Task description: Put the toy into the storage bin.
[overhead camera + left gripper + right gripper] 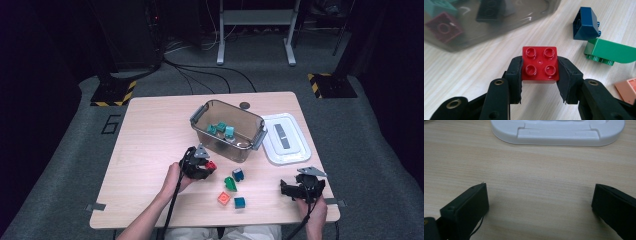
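The translucent bin (227,131) stands mid-counter. Just short of it, the left gripper (539,75) has its fingers clamped on the red brick (540,64): rigid, light, glossy plastic, best gripped on opposite flat sides. The right gripper (539,202) rests with fingers apart, empty.

Large digit, seemingly a 6, marked on the grey floor (60,145), no other legible text

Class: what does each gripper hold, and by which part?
Left gripper holds the red brick by two opposite side faces; right gripper holds nothing.
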Motion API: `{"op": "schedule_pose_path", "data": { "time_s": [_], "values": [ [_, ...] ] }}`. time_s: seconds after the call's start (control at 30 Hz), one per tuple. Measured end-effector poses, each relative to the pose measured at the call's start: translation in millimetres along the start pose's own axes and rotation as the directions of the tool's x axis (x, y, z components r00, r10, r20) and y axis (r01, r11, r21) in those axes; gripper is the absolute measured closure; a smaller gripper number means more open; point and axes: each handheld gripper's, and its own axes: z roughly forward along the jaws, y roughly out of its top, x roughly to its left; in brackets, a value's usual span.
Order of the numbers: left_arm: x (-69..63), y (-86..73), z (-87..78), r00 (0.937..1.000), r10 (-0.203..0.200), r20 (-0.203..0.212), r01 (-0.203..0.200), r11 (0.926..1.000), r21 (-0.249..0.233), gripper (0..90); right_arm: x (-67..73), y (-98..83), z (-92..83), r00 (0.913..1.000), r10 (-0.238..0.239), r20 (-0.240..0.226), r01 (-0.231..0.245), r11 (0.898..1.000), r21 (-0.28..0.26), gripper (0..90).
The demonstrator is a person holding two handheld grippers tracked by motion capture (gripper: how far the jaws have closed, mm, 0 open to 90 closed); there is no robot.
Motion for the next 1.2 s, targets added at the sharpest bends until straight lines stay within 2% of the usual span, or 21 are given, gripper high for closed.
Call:
{"op": "schedule_pose_path", "data": {
  "time_s": [0.33, 0.6, 1.2],
  "values": [
    [15.1, 6.1, -20.9, 0.9996, -0.014, -0.026, 0.013, 0.9998, -0.011, 58.6, -0.1, 0.0, 0.0, 1.0000, -0.001, 0.000, 0.001, 1.000, 0.000, 0.3],
    [22.8, 14.6, -30.8, 0.9986, -0.034, -0.041, 0.032, 0.9989, -0.034, 58.7, 0.0, 0.0, 0.0, 1.0000, -0.001, 0.000, 0.001, 1.000, 0.000, 0.3],
    [37.0, 34.2, -63.9, 0.9951, -0.030, -0.094, 0.024, 0.9976, -0.065, 58.7, 0.0, 0.0, 0.0, 1.0000, 0.000, 0.000, 0.000, 1.000, 0.000, 0.3]
  ]
}}
